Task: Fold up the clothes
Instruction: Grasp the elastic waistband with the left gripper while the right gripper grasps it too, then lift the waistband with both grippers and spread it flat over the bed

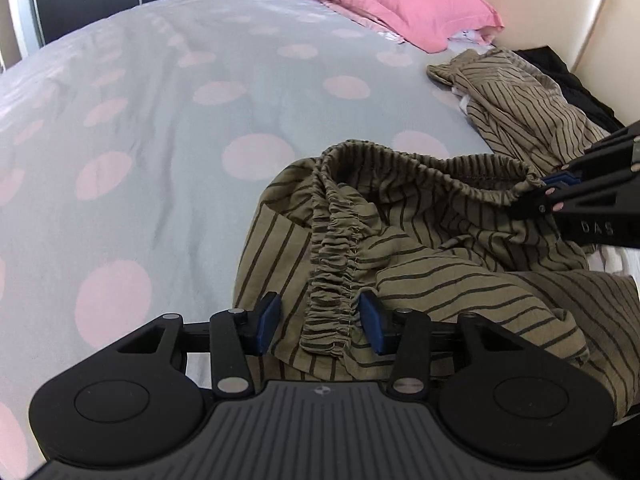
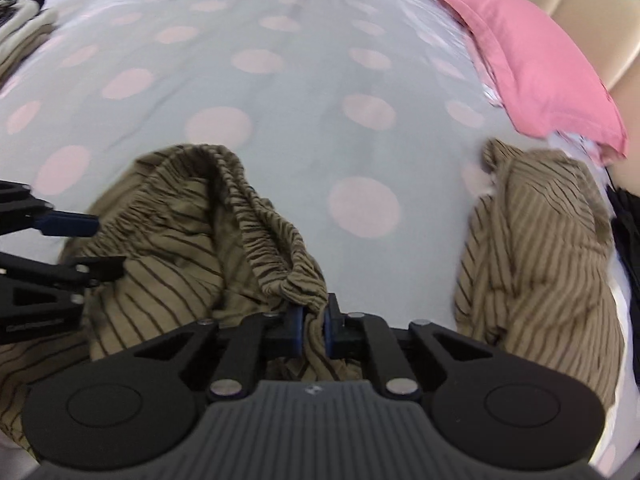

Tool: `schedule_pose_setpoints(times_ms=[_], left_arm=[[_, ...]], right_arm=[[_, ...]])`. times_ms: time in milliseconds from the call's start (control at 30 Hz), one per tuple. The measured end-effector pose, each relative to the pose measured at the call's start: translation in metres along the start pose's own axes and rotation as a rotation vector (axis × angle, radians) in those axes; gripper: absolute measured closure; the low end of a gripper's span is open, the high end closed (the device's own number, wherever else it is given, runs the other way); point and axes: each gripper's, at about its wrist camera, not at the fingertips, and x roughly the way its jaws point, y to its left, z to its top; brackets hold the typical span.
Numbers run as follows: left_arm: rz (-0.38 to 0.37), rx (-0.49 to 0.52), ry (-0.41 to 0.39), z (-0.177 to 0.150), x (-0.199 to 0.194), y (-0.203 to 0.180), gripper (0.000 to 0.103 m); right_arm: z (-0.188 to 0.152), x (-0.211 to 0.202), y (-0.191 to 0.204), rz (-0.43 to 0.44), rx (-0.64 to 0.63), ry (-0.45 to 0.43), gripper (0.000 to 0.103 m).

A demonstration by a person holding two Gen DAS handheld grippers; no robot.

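Observation:
Olive striped trousers point(image 1: 420, 240) with a gathered elastic waistband lie bunched on the spotted bedcover. My left gripper point(image 1: 324, 322) stands open, its blue pads either side of the waistband without squeezing it. My right gripper point(image 2: 314, 330) is shut on the waistband's other end, with fabric pinched between its blue pads. From the left wrist view the right gripper point(image 1: 550, 190) comes in from the right edge, clamped on the band. The left gripper point(image 2: 86, 240) appears at the left of the right wrist view, jaws apart over the trousers point(image 2: 172, 256).
A second olive striped garment point(image 1: 520, 104) point(image 2: 536, 248) lies crumpled near the cream headboard point(image 1: 568, 12). A pink pillow point(image 1: 384, 0) point(image 2: 536, 64) rests at the bed's head. Dark clothing point(image 1: 568, 84) sits beside the headboard. Wide grey bedcover with pink dots point(image 1: 180, 120) spreads to the left.

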Motion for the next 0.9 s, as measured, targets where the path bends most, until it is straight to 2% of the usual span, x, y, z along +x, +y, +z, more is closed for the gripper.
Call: schedule_pose_setpoints(times_ms=[233, 300, 367, 500, 700, 900], left_arm=[[0.006, 0.039, 0.011, -0.002, 0.007, -0.014, 0.062], [0.006, 0.049, 0.012, -0.004, 0.008, -0.018, 0.07], [0.015, 0.069, 0.006, -0.005, 0.008, -0.023, 0.071], [0.034, 0.119, -0.011, -0.007, 0.005, -0.034, 0.083], [0.071, 0.132, -0.058, -0.007, -0.027, -0.028, 0.088], [0.156, 0.106, -0.106, -0.004, -0.083, -0.001, 0.092]], right_arm=[[-0.006, 0.001, -0.023, -0.053, 0.061, 0.023, 0.093], [-0.005, 0.0, -0.025, -0.045, 0.066, 0.024, 0.093], [-0.005, -0.001, -0.024, -0.04, 0.059, 0.021, 0.093], [-0.005, -0.001, -0.024, -0.038, 0.053, 0.016, 0.093], [-0.002, -0.005, -0.031, -0.039, 0.063, -0.002, 0.093], [0.005, -0.031, -0.036, -0.018, 0.082, -0.097, 0.093]])
